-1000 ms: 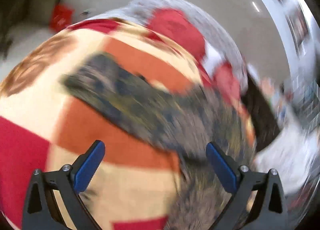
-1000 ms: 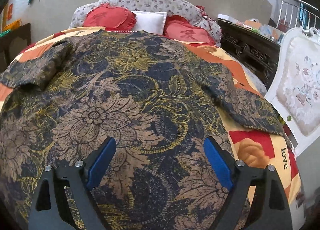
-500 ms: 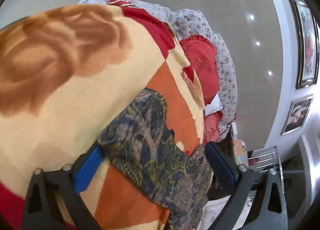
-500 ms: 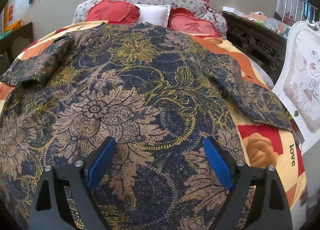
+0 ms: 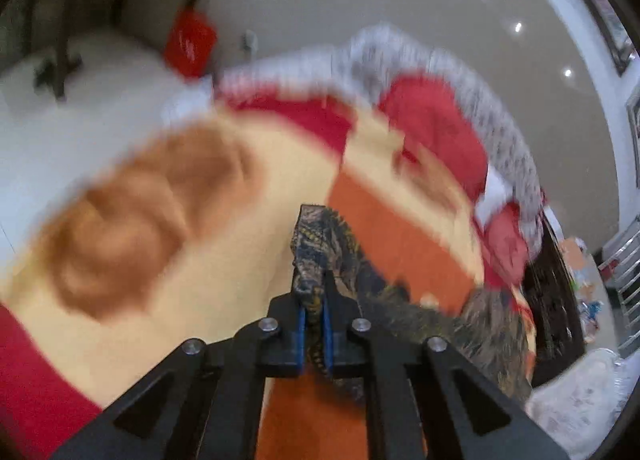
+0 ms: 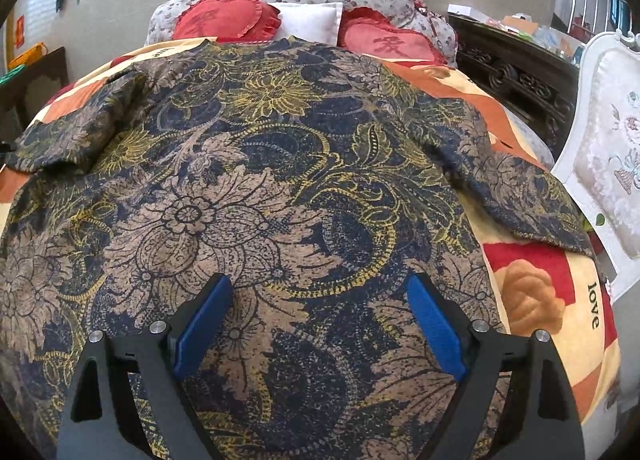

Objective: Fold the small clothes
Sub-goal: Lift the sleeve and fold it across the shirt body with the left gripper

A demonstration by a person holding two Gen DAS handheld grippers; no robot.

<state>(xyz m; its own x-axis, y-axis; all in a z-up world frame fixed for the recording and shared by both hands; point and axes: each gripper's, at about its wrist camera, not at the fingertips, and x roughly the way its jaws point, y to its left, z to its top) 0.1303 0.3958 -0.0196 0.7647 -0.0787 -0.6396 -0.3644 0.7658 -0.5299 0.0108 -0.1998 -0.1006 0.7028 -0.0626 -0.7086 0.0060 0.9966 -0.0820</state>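
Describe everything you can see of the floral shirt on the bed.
The floral shirt is thin-looking fabric printed with tan, navy and yellow flowers. It lies spread flat on the patchwork blanket, collar toward the pillows, short sleeves out to each side. The left gripper is shut on a bunched sleeve edge, lifting it. The right gripper hovers open over the lower body.
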